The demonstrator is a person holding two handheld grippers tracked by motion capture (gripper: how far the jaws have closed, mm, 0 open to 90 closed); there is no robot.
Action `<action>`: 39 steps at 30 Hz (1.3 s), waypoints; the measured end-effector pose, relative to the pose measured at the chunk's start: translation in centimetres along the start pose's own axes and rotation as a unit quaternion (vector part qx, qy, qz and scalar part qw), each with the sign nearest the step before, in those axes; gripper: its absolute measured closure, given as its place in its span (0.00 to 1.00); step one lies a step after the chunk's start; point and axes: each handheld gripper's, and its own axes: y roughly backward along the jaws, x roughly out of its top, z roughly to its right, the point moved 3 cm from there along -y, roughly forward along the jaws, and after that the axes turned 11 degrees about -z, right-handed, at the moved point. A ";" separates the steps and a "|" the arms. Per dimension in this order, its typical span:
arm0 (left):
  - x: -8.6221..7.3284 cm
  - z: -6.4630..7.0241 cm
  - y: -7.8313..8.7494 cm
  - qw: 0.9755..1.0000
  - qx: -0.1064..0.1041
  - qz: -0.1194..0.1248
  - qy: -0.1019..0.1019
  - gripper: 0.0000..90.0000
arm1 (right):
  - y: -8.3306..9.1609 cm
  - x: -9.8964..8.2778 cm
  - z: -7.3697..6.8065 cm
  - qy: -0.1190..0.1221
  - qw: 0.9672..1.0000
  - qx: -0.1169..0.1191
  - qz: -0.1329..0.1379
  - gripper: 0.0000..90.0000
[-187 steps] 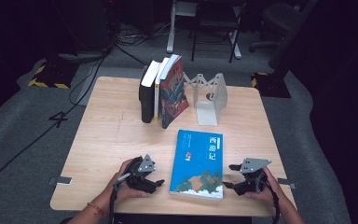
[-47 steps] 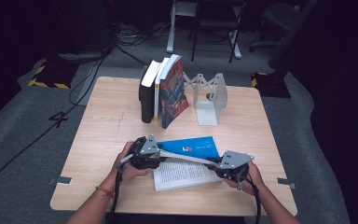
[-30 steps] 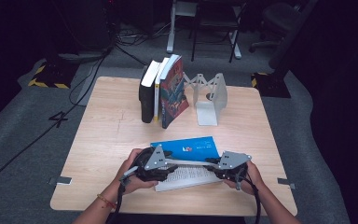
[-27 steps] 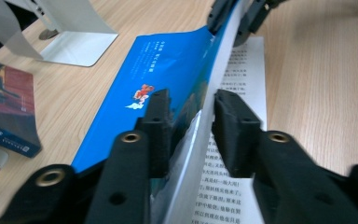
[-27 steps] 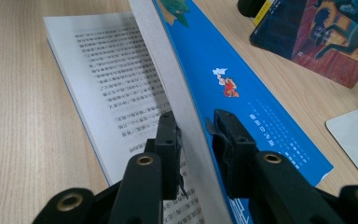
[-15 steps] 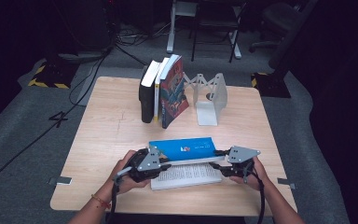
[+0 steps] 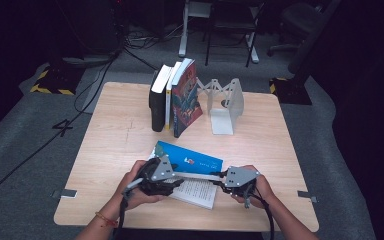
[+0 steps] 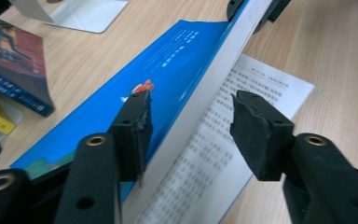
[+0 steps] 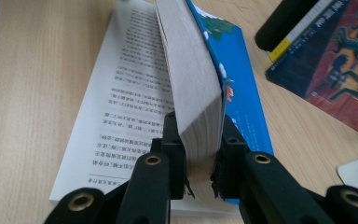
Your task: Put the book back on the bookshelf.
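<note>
Blue book lies open at the near edge of the tabletop, long axis running left-right between both hands; the lifted page block hides part of the printed page under it, text too small to read. Right gripper jaws clamped on that block's end. Left gripper jaws apart, just opened, straddling block w/o pressing.

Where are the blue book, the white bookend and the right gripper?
blue book [image 7: 192, 159]: high view, on its raised blue cover.
white bookend [image 7: 226, 102]: high view, on its upright plate.
right gripper [image 9: 198, 161]: right gripper view, between the fingertips, clamped on the page block.
</note>
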 end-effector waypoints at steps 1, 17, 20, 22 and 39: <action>0.2 0.2 -0.3 1.000 -0.002 -0.001 0.003 0.50 | -0.1 0.1 -0.1 0.001 1.000 -0.001 -0.001 0.87; 1.9 1.4 -3.6 0.999 0.030 -0.019 0.002 0.50 | -0.1 0.4 -0.1 -0.011 1.000 0.000 0.002 0.86; 1.7 1.3 -3.6 0.999 0.040 -0.020 0.003 0.56 | -0.1 0.3 0.0 -0.016 1.000 0.001 0.007 0.85; 1.4 1.2 -3.7 0.999 0.032 -0.021 -0.001 0.69 | -0.1 0.3 -0.1 -0.014 1.000 0.001 0.006 0.84; 0.4 0.1 -3.4 0.999 0.004 0.022 0.022 0.84 | 2.0 -2.7 2.5 -0.095 0.995 -0.009 0.038 0.55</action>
